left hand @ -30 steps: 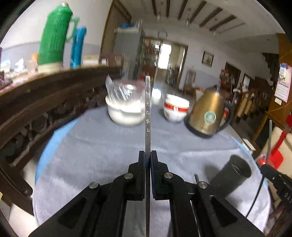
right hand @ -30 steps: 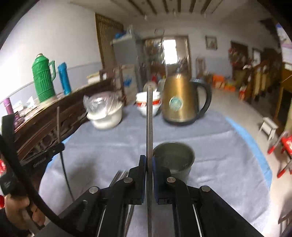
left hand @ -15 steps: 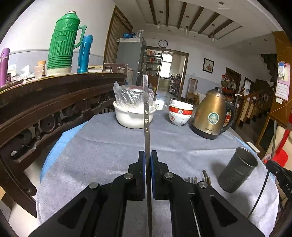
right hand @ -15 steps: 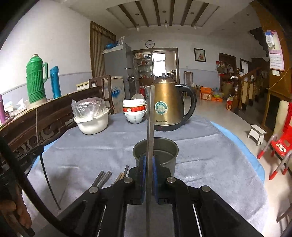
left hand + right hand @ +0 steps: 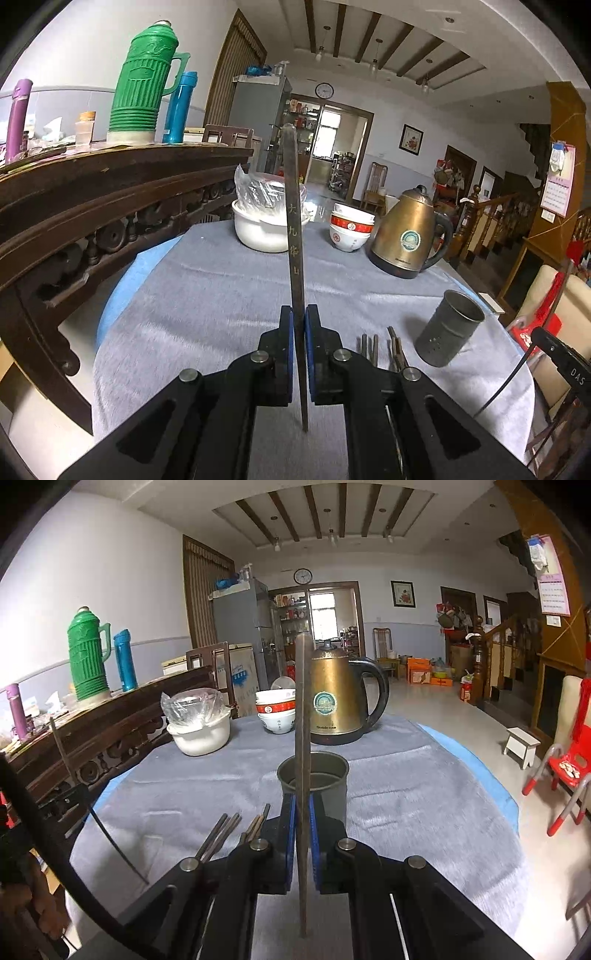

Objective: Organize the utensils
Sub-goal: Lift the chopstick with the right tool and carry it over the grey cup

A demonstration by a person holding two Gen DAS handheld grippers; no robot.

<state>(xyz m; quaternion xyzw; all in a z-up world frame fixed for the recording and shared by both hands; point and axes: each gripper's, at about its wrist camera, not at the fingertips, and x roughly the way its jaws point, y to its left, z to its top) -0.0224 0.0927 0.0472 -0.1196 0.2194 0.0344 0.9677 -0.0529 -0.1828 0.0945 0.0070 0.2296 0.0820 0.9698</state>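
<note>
My left gripper (image 5: 299,321) is shut on a long flat metal utensil handle (image 5: 293,221) with engraved characters, held upright above the table. My right gripper (image 5: 303,805) is shut on a similar flat metal utensil (image 5: 303,709), also upright, just in front of the grey metal holder cup (image 5: 314,775). The cup also shows in the left wrist view (image 5: 448,334), to the right. Several chopsticks and utensils (image 5: 229,830) lie on the grey cloth left of the cup; they also show in the left wrist view (image 5: 384,350).
A gold kettle (image 5: 332,701), stacked bowls (image 5: 276,712) and a white covered pot (image 5: 199,727) stand at the far side of the grey-clothed table (image 5: 406,775). A dark wooden bench back (image 5: 110,206) with a green thermos (image 5: 144,81) runs along the left.
Both grippers have drawn back and risen slightly with their utensils; the views have steadied. The chopsticks on the cloth have come into the left wrist view.
</note>
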